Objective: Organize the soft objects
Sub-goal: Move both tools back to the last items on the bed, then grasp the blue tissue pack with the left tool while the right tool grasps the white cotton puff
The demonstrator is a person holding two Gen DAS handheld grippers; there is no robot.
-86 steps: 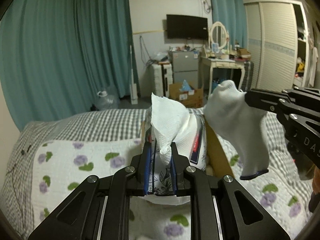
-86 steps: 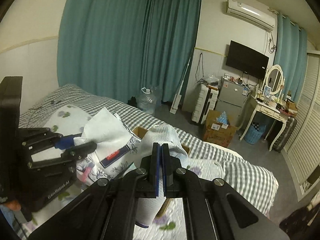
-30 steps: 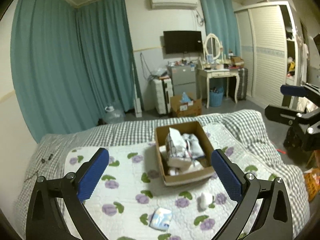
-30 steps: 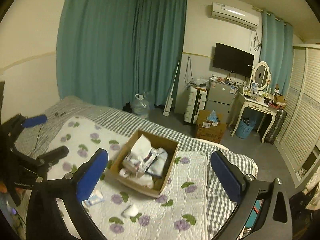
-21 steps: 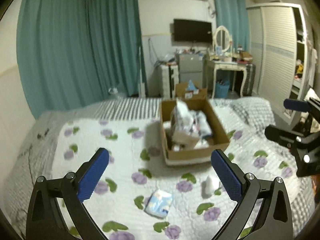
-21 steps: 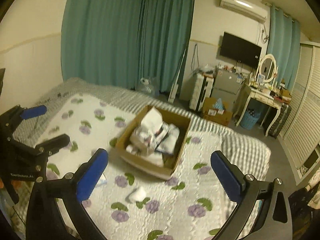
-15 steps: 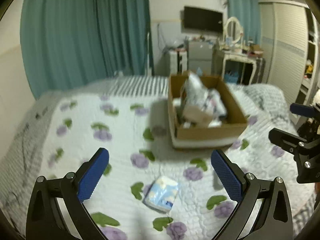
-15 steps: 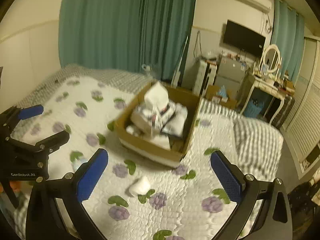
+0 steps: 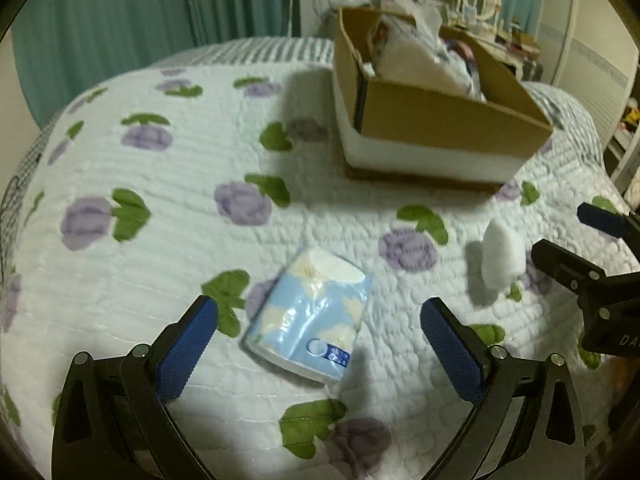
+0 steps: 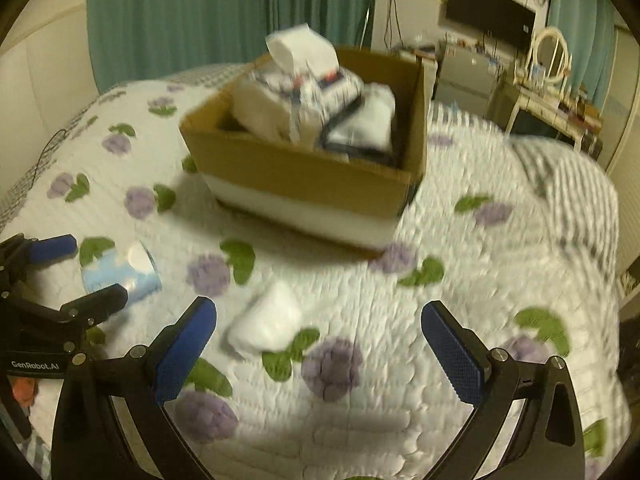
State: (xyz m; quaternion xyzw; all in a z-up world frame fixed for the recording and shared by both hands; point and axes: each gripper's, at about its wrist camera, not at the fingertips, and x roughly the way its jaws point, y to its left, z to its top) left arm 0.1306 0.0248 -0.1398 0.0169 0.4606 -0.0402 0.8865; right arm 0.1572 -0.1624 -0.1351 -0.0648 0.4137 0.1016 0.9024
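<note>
A light blue tissue pack (image 9: 310,314) lies on the flowered quilt, between the fingers of my open, empty left gripper (image 9: 320,346). It also shows in the right wrist view (image 10: 120,272). A small white rolled sock (image 10: 266,322) lies on the quilt just ahead of my open, empty right gripper (image 10: 320,344), nearer its left finger. The sock also shows in the left wrist view (image 9: 500,256), next to the right gripper (image 9: 580,240). A cardboard box (image 9: 436,120) holding tissue packs and white socks stands farther back on the bed; it also shows in the right wrist view (image 10: 304,172).
The white quilt with purple flowers (image 9: 160,200) covers the bed, with a grey checked blanket (image 10: 560,184) at its far side. Teal curtains (image 10: 224,12), a dressing table (image 10: 548,92) and a TV (image 10: 488,12) stand beyond the bed.
Both grippers have let go of the tissue pack and sock into the box, opened wide, and dropped low toward the quilt, closing in on the blue pack and the rolled sock.
</note>
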